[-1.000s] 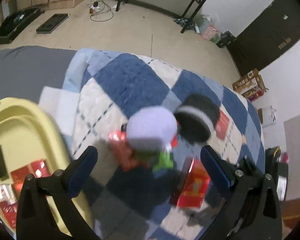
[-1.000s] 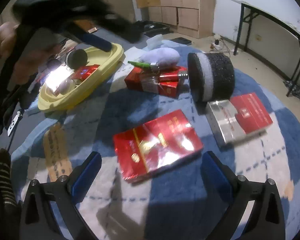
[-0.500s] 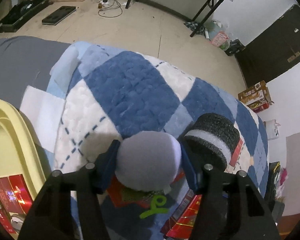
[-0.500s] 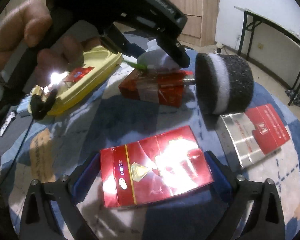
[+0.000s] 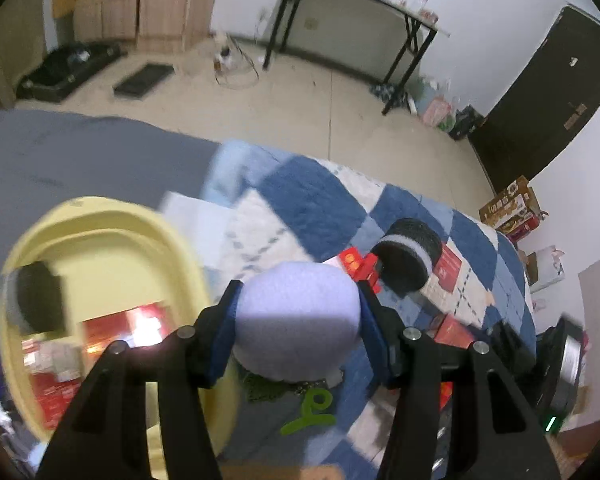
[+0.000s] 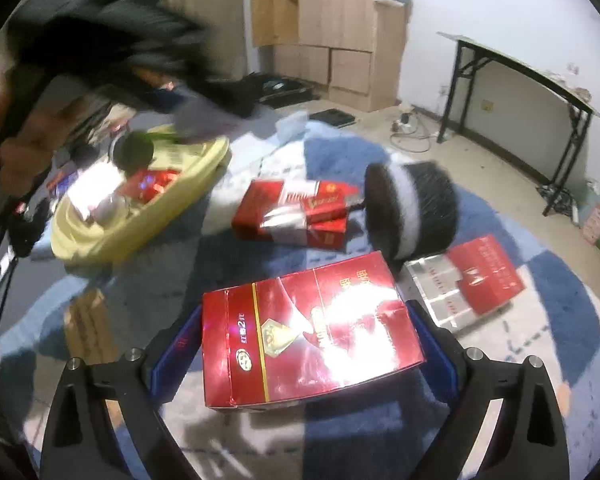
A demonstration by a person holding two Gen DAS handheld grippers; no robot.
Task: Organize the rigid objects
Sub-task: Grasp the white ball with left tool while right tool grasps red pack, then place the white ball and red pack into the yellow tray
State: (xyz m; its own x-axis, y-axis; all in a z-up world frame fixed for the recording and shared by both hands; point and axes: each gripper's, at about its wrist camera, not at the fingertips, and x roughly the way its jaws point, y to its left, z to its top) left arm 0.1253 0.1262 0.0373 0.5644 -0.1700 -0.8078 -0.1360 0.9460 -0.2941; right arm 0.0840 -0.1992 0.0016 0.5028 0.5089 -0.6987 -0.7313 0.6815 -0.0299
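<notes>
Left wrist view: yellow tray (image 5: 112, 240) holds red cartons (image 5: 112, 332) and a black foam roll (image 5: 36, 300). Left gripper (image 5: 298, 320) has its fingers clamped on a lavender foam ball (image 5: 298, 316), raised off the blue checked quilt (image 5: 312, 196), where it lay 1 second ago. Right gripper (image 6: 300, 344) fingers are closing around a glossy red carton (image 6: 308, 332), now between them but not yet pinched.
</notes>
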